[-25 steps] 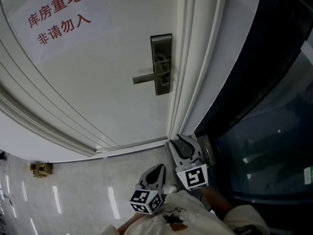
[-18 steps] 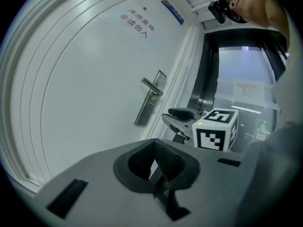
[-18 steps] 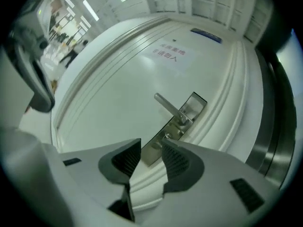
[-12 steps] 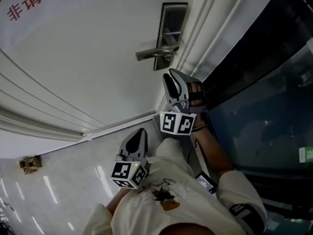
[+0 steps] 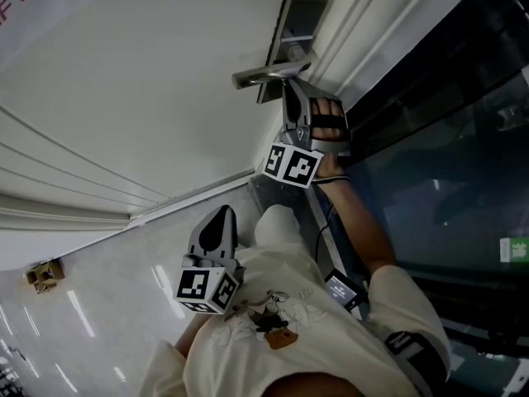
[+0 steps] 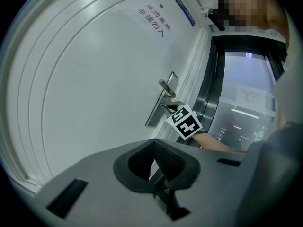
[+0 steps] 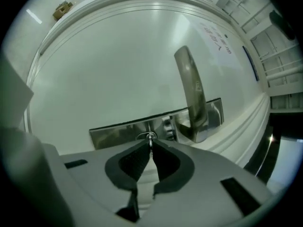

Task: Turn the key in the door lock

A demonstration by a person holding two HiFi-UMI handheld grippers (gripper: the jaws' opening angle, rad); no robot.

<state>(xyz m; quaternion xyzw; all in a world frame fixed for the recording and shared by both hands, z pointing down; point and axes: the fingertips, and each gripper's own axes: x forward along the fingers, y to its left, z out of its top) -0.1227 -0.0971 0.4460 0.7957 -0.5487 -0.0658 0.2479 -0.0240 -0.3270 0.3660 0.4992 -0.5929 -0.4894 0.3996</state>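
A steel lock plate (image 5: 302,19) with a lever handle (image 5: 269,74) sits on the white door (image 5: 124,98). My right gripper (image 5: 291,89) is level, just under the handle, with its tips at the plate. In the right gripper view a small key (image 7: 150,137) stands out of the lock plate (image 7: 118,129) beside the handle (image 7: 191,93). The right gripper (image 7: 150,144) has its jaws closing, and the pads pinch the key's head. My left gripper (image 5: 221,215) hangs low over the floor, shut and holding nothing. In its own view the left gripper (image 6: 158,144) looks toward the lock plate (image 6: 158,110).
A dark glass panel (image 5: 446,164) stands right of the white door frame (image 5: 364,23). A sign with red print (image 6: 154,20) is on the door. A small cardboard box (image 5: 43,275) lies on the glossy floor at the lower left.
My right gripper has risen from near the door's foot to the lock, rolled over, and closed round the key. The left gripper has drifted a little to the left.
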